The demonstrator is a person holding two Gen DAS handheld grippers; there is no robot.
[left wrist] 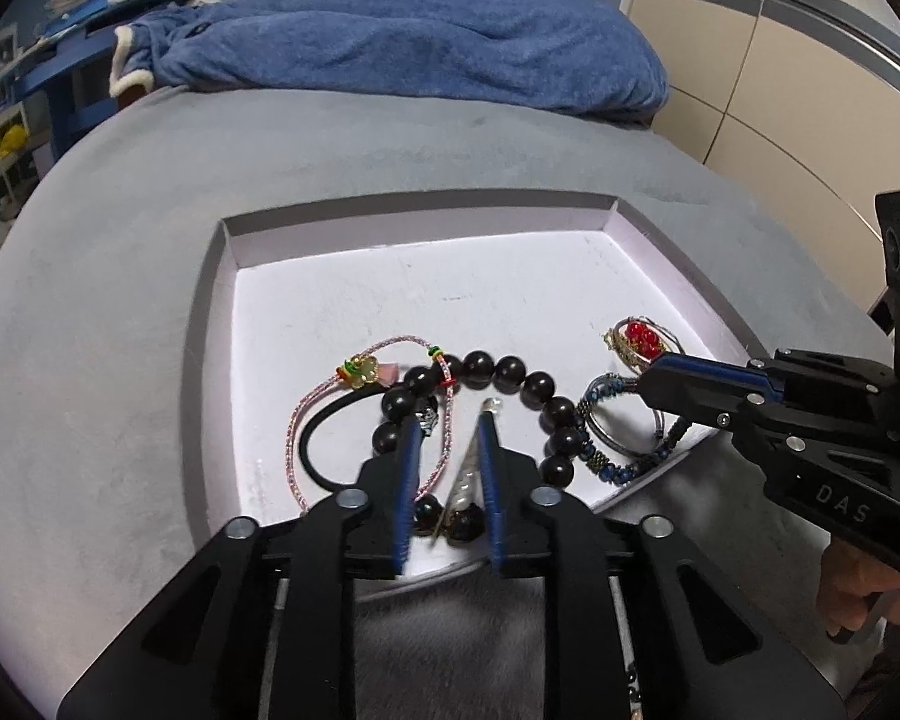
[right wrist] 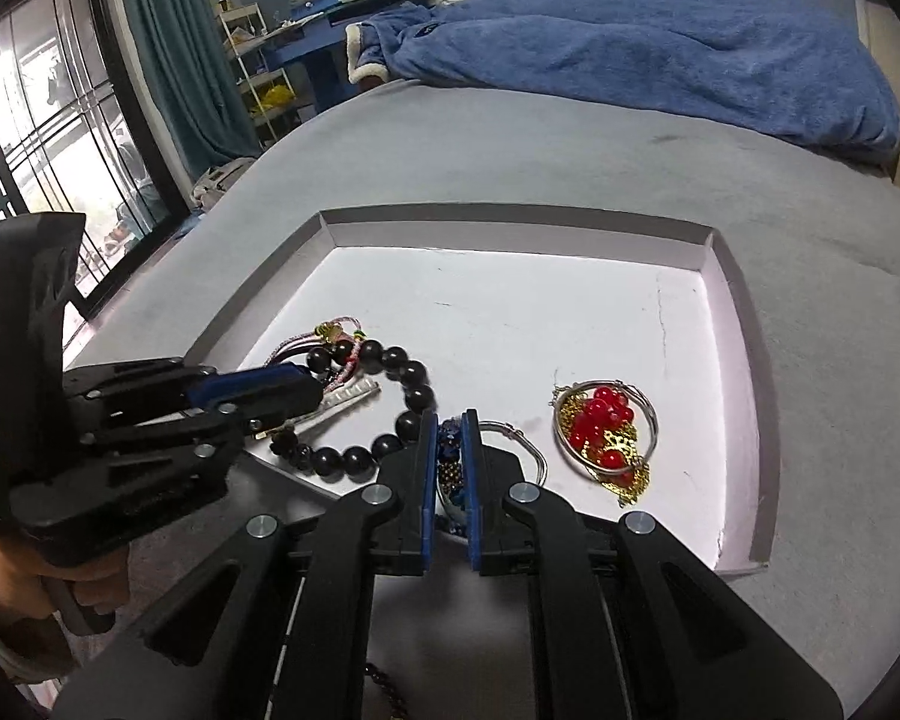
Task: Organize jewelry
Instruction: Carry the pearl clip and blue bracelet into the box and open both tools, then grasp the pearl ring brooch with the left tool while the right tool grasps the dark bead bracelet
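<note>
Jewelry sits lower centre in the shallow white cardboard tray (left wrist: 570, 252): my left tongs (left wrist: 447, 420) spread over a pearly hair clip (left wrist: 471, 468) to release it, right tongs (right wrist: 450, 420) pinching the blue beaded bracelet (right wrist: 448, 450).

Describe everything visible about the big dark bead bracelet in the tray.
The dark bead bracelet is a loop of large, round, glossy near-black beads, wood or stone by their look. It lies flat on the white floor of the shallow tray, toward the near edge. A pink braided cord bracelet crosses its left side, and a blue beaded bangle lies against its right. A pale hair clip rests inside the loop, between the fingers of the left claw, which straddle the near beads.
</note>
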